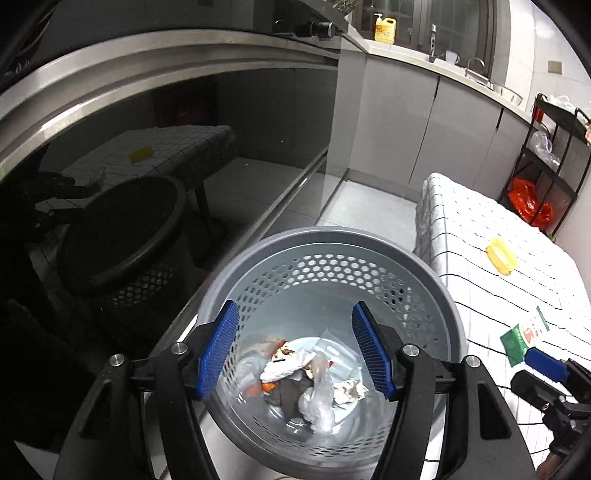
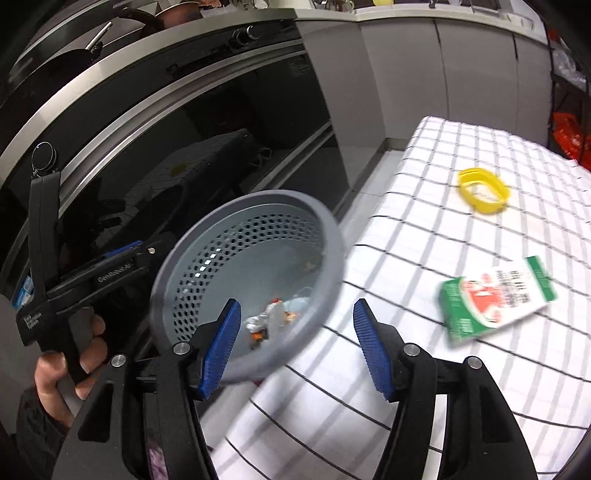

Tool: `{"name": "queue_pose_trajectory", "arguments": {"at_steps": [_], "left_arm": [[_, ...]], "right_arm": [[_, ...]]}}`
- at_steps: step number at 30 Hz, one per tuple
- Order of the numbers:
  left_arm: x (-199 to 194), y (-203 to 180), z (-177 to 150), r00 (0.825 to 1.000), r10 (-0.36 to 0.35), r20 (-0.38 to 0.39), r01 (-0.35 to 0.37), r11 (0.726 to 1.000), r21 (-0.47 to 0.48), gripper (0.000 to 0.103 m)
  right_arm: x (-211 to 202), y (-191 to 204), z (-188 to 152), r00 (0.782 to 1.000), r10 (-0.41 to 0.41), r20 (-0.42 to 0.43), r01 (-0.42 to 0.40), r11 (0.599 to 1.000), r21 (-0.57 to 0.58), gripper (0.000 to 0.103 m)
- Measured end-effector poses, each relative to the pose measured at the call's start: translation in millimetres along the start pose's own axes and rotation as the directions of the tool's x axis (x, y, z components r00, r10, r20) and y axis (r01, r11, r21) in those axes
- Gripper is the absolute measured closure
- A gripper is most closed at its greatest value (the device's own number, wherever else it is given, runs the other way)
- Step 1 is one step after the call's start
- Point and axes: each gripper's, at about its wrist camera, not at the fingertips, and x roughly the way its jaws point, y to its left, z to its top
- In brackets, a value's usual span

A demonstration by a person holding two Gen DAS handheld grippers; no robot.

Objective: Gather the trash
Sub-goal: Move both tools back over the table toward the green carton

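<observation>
A home kitchen: oven [image 2: 192, 122] under a steel counter, grey cabinets [image 1: 424, 122], sink tap [image 1: 474, 64], yellow detergent bottle [image 1: 386, 27].

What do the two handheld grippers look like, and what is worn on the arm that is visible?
Both the left gripper and the right gripper have black plastic frames with triangular cut-outs, silver round bolts, and ribbed blue pads on the fingers. Seen from the right wrist view, the left one's black body bears white lettering. The hand holding it comes out of a dark sleeve.
</observation>
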Motion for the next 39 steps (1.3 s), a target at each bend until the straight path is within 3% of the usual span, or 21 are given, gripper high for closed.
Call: {"name": "queue_pose_trajectory", "arguments": {"at_steps": [7, 10, 21, 32, 39], "left_arm": [[-29, -34, 1, 0.999, -0.028, 0.037, 0.026, 0.998, 0.061, 0.04], [-44, -48, 1, 0.997, -0.049, 0.056, 0.044, 0.996, 0.083, 0.035], [-76, -112, -6, 0.986, -0.143, 0.088, 0.126, 0.976, 0.176, 0.033], [-52, -161, 2, 0.985, -0.148, 0.094, 0.125, 0.968, 0.218, 0.031], [-23, -189, -5, 0.981, -0.194, 0.018, 0.182, 0.945, 0.271, 0.031]], "right_arm": [[-34, -36, -3, 0.998, -0.053, 0.019, 0.052, 0.998, 0.038, 0.042], [-49, -50, -5, 0.996, -0.078, 0.038, 0.077, 0.996, 0.043, 0.042], [-95, -94, -3, 0.987, -0.106, 0.121, 0.095, 0.991, 0.097, 0.042], [-101, -149, -17, 0.982, -0.135, 0.132, 0.108, 0.974, 0.199, 0.042], [-107, -169, -22, 0.98, -0.146, 0.135, 0.108, 0.96, 0.257, 0.042]]}}
